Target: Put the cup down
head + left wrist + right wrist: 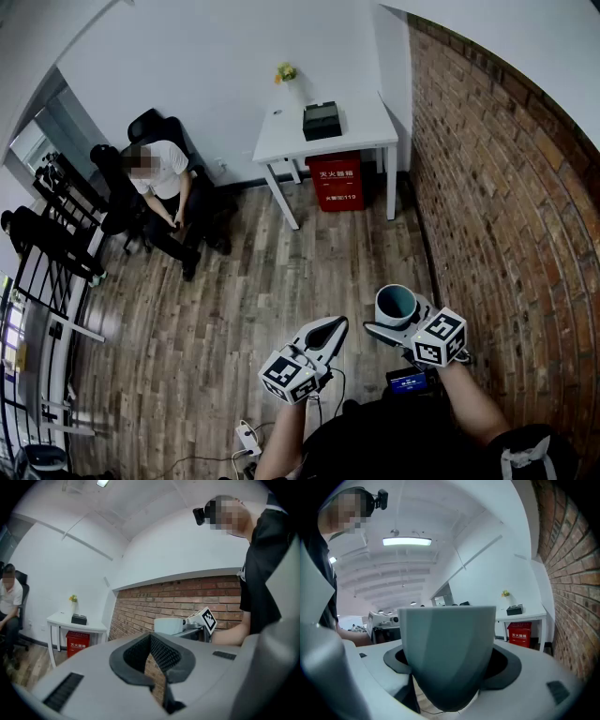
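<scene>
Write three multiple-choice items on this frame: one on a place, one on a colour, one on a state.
1. The cup is:
A on the floor
B in the right claw
C on a chair

2. The box under the table is:
A red
B green
C yellow

3. The left claw is:
A empty
B gripping a cable
C gripping the box

Answers:
1 B, the right gripper view shows the cup's sides pressed between the jaws.
2 A, the head view shows it red.
3 A, the left gripper view shows nothing between the jaws.
</scene>
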### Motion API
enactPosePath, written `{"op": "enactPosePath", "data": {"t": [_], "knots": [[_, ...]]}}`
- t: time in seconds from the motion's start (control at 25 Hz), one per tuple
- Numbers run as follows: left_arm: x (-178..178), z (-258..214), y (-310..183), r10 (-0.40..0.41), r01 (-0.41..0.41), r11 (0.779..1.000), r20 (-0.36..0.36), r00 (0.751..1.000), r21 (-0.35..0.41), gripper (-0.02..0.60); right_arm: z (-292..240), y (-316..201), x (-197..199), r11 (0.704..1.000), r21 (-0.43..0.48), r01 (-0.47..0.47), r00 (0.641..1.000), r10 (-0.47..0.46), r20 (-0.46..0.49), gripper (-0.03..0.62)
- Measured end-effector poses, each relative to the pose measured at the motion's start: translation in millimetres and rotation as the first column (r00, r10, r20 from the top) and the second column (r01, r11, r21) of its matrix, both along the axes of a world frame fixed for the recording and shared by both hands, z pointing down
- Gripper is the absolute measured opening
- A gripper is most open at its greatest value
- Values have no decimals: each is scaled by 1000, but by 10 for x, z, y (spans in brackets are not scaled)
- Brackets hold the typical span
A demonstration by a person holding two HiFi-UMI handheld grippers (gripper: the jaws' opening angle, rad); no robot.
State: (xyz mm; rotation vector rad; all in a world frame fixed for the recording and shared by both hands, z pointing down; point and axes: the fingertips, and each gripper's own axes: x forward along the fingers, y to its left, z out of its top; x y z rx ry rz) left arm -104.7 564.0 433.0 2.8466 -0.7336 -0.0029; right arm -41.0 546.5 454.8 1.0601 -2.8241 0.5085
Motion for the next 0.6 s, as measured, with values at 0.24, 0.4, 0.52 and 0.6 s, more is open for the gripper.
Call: {"op": "enactPosePath", "data": {"t": [0.24,0.4,0.52,0.6], "knots": [[9,6,6,3,-3,1000,-3,1000,-3,8,4,15,14,1000,1,-6,1000,6,-4,391],[-1,0,-11,4,-4,1000,-3,1000,-3,8,-11,6,5,1000,3,-6,1000,6,-7,391],[0,0,-17,5,-5,1000,-2,1000,-3,8,-19,3,8,1000,-1,-9,1000,9,4,391],[3,12,-22,6,-6,1000,-2,1000,-5,8,-16,-6,15,1000,-4,-14,1000,14,11,391]]}}
